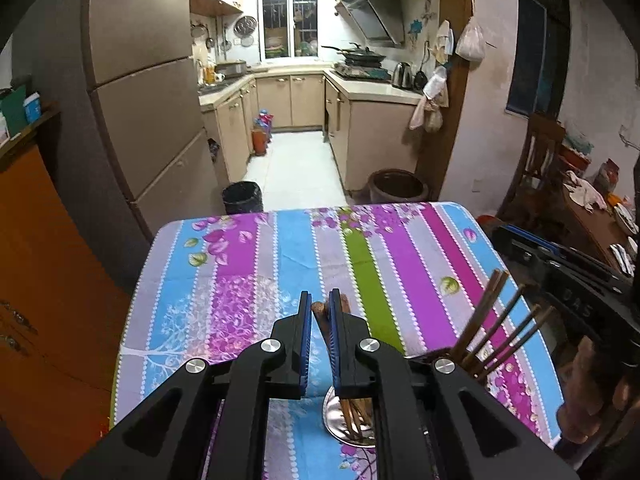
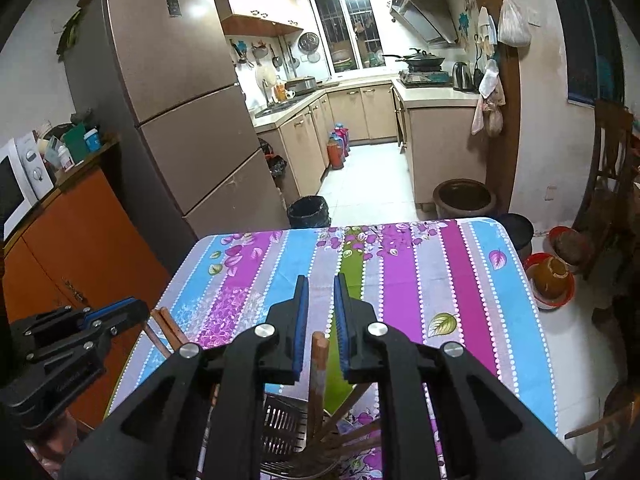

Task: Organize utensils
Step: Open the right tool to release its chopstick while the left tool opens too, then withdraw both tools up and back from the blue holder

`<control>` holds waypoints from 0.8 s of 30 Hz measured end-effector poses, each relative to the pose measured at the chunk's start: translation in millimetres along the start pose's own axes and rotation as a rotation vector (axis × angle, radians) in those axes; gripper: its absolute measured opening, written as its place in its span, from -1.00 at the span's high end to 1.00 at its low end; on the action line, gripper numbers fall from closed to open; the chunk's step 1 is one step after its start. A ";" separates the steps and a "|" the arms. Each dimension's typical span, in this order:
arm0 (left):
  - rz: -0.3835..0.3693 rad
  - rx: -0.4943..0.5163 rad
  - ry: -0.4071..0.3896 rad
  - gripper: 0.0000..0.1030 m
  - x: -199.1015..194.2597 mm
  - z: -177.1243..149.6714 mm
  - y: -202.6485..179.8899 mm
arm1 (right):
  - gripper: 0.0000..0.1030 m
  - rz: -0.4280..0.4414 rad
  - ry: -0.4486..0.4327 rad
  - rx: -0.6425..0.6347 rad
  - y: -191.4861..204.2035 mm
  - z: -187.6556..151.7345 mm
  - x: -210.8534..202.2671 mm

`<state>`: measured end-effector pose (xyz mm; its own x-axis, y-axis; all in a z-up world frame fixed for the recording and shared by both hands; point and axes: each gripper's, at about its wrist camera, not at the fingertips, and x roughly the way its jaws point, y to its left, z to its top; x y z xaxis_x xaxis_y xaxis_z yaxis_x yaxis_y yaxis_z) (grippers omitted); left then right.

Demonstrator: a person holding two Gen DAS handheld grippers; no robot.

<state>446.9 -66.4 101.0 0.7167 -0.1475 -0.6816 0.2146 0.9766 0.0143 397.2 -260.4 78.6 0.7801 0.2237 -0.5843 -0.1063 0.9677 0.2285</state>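
The left gripper [image 1: 321, 300] hangs over the near edge of the table [image 1: 248, 264], its jaws almost together with a narrow gap; brown chopsticks [image 1: 352, 420] lie across a metal spoon [image 1: 340, 426] just beneath it, and their far ends [image 1: 320, 307] show between the tips, but whether the pads actually press on them I cannot tell. The right gripper [image 2: 321, 286] stands above a slotted holder [image 2: 280, 420] at the table's right near corner, jaws slightly apart; one chopstick [image 2: 319, 354] rises into the gap without visibly touching either pad, and more sticks [image 1: 500, 320] lean fanned out of the holder. The main risk, as I judge it, is a half grip: if the left jaws catch only some of the sticks, the rest could slide off or drag the spoon toward the edge. On the right, a descending jaw could knock the leaning sticks, tip the holder, or spill them onto the floor, since it sits so close to the corner.
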 end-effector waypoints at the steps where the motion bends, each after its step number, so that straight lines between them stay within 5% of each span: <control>1: 0.015 0.001 -0.014 0.80 -2.2 0.5 1.0 | 0.77 0.002 -0.005 -0.002 -0.1 0.4 -1.6; 8: 0.075 0.006 -0.073 0.79 -12.9 6.3 7.3 | 0.77 0.003 -0.028 -0.008 -2.3 1.9 -13.2; 16: -0.021 0.017 -0.015 0.79 -3.2 4.2 6.6 | 0.68 0.003 -0.055 -0.018 -2.3 -1.5 -30.8; 24: 0.010 0.000 -0.053 0.58 -11.5 0.8 10.5 | 0.67 0.018 -0.050 -0.023 -4.3 -11.0 -32.5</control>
<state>441.4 -54.5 109.6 0.7530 -0.1456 -0.6417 0.2070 0.9781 0.0210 365.5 -270.5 88.0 0.8076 0.2354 -0.5407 -0.1344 0.9662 0.2199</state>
